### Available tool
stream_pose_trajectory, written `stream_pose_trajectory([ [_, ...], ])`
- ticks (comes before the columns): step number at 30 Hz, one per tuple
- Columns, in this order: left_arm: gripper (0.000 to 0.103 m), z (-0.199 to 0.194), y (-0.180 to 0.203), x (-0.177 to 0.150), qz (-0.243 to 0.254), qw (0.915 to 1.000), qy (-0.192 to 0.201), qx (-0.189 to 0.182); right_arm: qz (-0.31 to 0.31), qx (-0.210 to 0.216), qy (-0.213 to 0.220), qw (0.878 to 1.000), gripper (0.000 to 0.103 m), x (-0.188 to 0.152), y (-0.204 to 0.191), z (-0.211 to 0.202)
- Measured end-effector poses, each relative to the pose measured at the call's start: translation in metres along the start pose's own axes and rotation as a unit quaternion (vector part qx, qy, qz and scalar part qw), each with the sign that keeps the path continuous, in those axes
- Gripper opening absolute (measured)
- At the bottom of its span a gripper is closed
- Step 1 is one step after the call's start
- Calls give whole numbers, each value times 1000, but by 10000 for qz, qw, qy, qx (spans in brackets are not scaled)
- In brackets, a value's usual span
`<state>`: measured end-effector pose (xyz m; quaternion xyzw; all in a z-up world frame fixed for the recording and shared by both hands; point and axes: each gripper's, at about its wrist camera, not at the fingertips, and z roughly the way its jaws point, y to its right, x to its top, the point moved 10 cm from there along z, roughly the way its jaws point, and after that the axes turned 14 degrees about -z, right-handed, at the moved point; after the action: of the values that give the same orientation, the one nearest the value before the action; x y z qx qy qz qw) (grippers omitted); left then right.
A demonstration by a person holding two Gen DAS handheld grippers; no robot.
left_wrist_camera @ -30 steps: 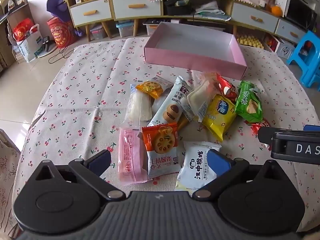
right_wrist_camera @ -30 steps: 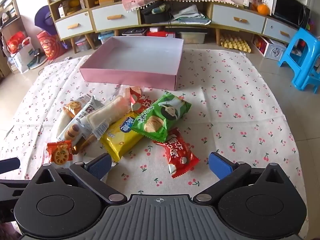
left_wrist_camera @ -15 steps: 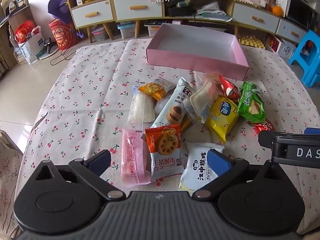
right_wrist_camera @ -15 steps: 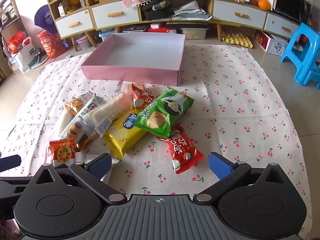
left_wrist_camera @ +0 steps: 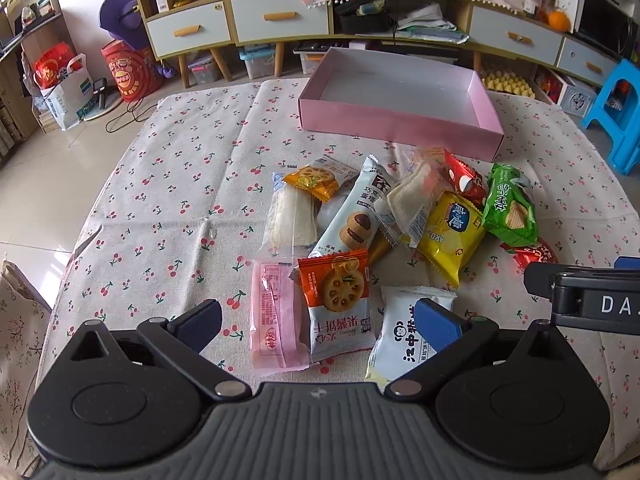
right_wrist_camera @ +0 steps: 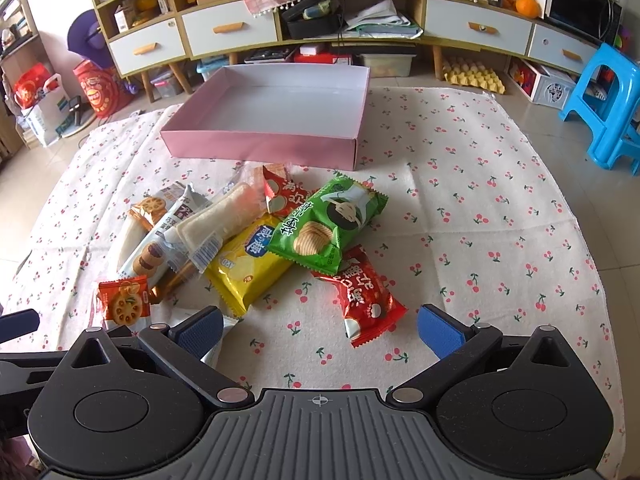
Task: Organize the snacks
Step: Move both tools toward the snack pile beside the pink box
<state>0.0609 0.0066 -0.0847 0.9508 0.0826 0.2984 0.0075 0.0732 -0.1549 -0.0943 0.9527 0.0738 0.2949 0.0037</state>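
Both views shifted nearer floor cloth: pink box (left_wrist_camera: 400, 126) and snack pile (right_wrist_camera: 256, 240) sit lower in frame.

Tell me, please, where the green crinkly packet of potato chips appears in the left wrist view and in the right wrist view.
Left wrist view: the green crinkly packet of potato chips is at the right of the snack pile, beside the yellow packet.
Right wrist view: the same packet is near the centre, lying over a red packet.
Shared landmark: the shallow pink cardboard box, just behind the pile.
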Motion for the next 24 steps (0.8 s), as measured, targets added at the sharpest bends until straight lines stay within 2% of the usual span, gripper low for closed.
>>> stream_pose_trajectory([
  [24,103,1,-4,2,-34,9999,21,114,-10,48,-66,10000,103,-3,-1,2],
])
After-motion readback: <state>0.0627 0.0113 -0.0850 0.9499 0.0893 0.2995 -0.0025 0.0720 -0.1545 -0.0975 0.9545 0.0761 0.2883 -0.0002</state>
